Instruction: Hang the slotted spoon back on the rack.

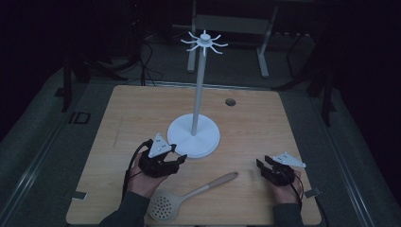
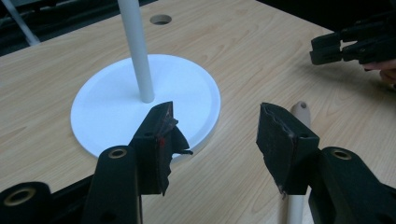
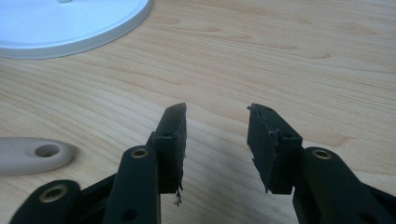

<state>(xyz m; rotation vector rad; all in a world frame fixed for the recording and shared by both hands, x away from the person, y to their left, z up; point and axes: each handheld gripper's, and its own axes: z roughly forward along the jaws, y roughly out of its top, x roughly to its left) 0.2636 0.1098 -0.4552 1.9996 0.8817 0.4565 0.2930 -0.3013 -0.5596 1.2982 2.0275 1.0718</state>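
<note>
A white hook stand (image 1: pixel 194 135), its thin pole topped by a ring of curved hooks, rises from a round base on the wooden desk (image 1: pixel 127 113). Just in front of the base, toward the person, lies a pale slotted spoon (image 1: pixel 189 196), bowl nearer the person and handle end angled toward the base. The left tool (image 1: pixel 178 158) hovers at the base's near-left rim and the right tool (image 1: pixel 263 164) sits well right of it, both with jaws spread wide, holding nothing.

One stand (image 1: pixel 194 135), one slotted spoon (image 1: pixel 163 207)
</note>
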